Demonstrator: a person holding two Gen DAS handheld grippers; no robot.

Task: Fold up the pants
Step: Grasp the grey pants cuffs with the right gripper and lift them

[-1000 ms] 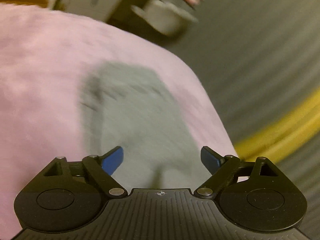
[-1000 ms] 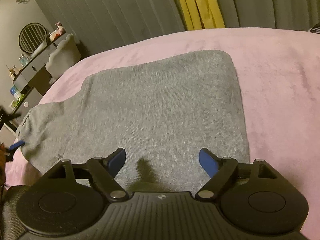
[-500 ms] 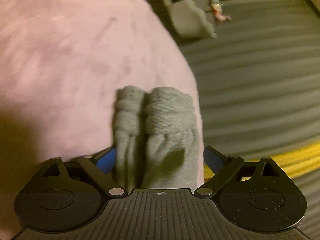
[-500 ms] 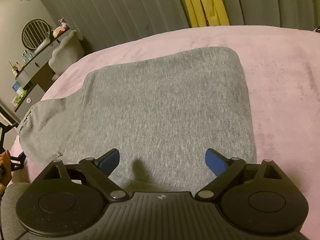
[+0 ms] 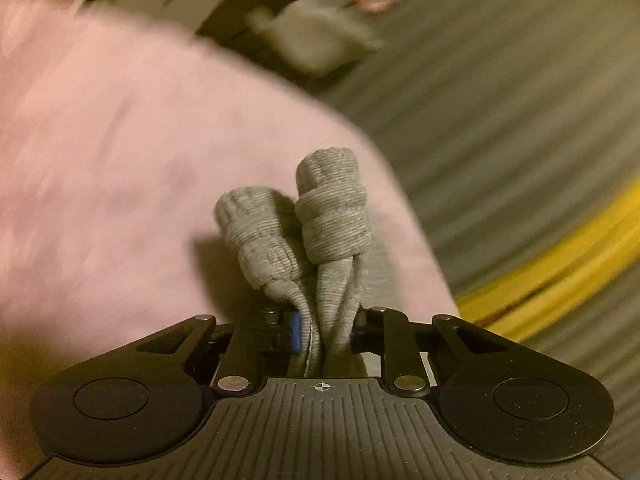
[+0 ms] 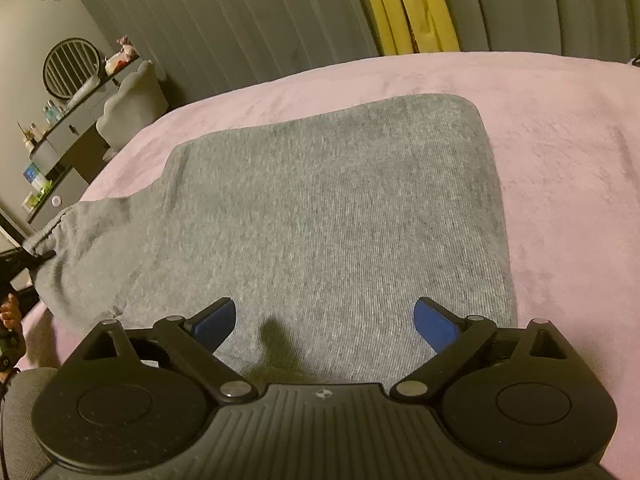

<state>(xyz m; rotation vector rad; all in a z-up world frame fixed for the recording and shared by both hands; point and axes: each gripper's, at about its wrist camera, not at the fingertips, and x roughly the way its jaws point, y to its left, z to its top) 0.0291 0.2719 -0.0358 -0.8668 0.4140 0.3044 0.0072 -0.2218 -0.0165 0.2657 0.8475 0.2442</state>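
Grey knit pants (image 6: pixel 320 216) lie flat on a pink blanket (image 6: pixel 560 160), folded in half lengthwise, legs reaching to the left. My right gripper (image 6: pixel 324 320) is open just above the near edge of the pants, empty. My left gripper (image 5: pixel 324 328) is shut on the bunched ribbed cuffs (image 5: pixel 316 220) of the pants, which stick up between its fingers above the blanket (image 5: pixel 120 160). In the right wrist view the left gripper (image 6: pixel 24 260) shows at the far left holding the leg end.
A grey pleated curtain (image 6: pixel 240 20) with a yellow strip (image 6: pixel 404 4) hangs behind the bed. A dresser (image 6: pixel 60 148) with bottles, a round mirror and a pale chair (image 6: pixel 132 100) stand at the left. The bed edge falls off to the right in the left wrist view.
My left gripper has closed on the pant cuffs, which lay between its open fingers half a second ago. My right gripper has stayed open and moved slightly over the pants.
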